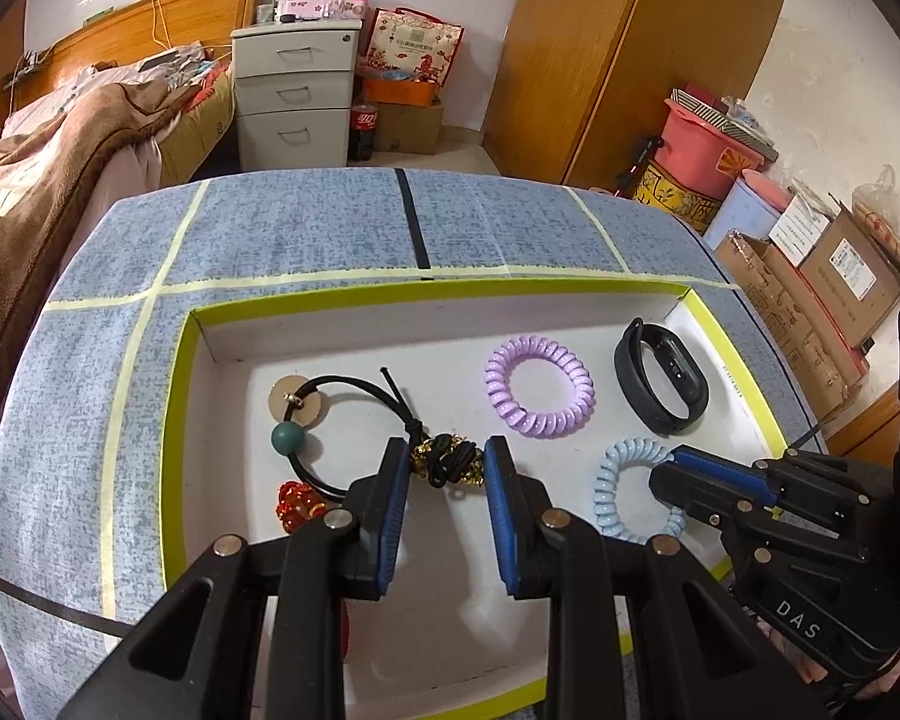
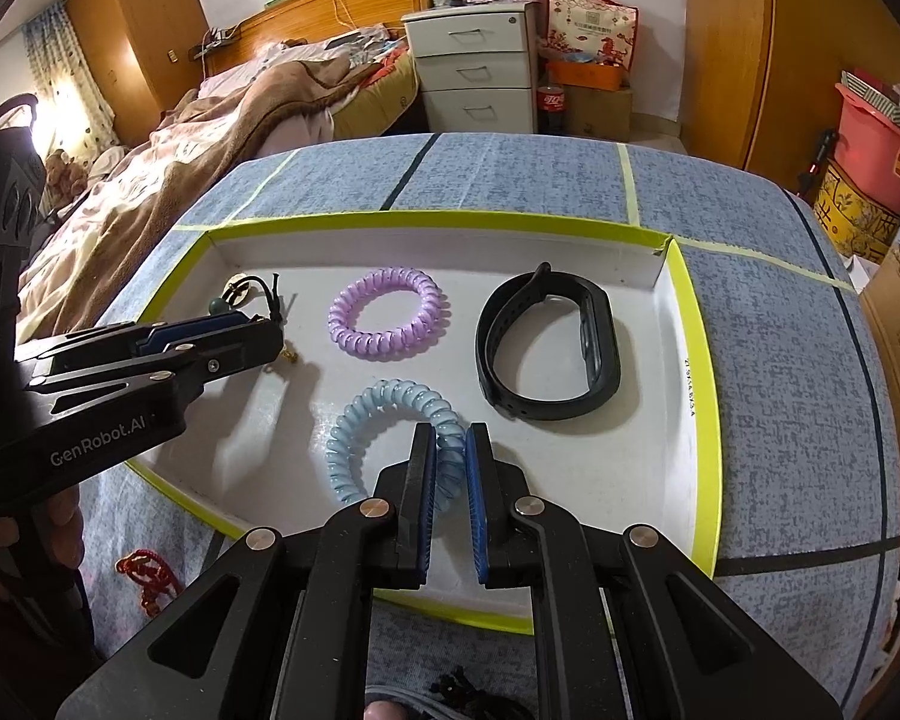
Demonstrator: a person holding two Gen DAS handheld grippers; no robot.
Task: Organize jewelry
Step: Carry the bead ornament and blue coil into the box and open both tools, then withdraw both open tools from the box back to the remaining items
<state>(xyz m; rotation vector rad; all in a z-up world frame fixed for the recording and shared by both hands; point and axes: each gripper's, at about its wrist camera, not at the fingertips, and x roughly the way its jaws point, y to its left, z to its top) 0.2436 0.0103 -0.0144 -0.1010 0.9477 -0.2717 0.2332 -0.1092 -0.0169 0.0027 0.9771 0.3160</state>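
A white tray with a yellow-green rim (image 1: pixel 426 287) lies on the blue tablecloth. My left gripper (image 1: pixel 444 450) is shut on a black-and-gold knotted bead ornament (image 1: pixel 450 461), low over the tray floor. Its black cord (image 1: pixel 354 387) loops left past a green bead (image 1: pixel 287 438) and a wooden disc. My right gripper (image 2: pixel 452 438) is shut on the near side of a light blue spiral hair tie (image 2: pixel 366 420), which rests in the tray. In the left wrist view the right gripper (image 1: pixel 681 465) reaches in from the right. The left gripper (image 2: pixel 258 330) shows at left in the right wrist view.
A purple spiral hair tie (image 1: pixel 540 387) and a black fitness band (image 1: pixel 660 381) lie at the back of the tray. Red beads (image 1: pixel 297 501) sit near the left fingers. A red cord (image 2: pixel 144 576) lies on the cloth outside the tray. Bed, drawers and boxes surround the table.
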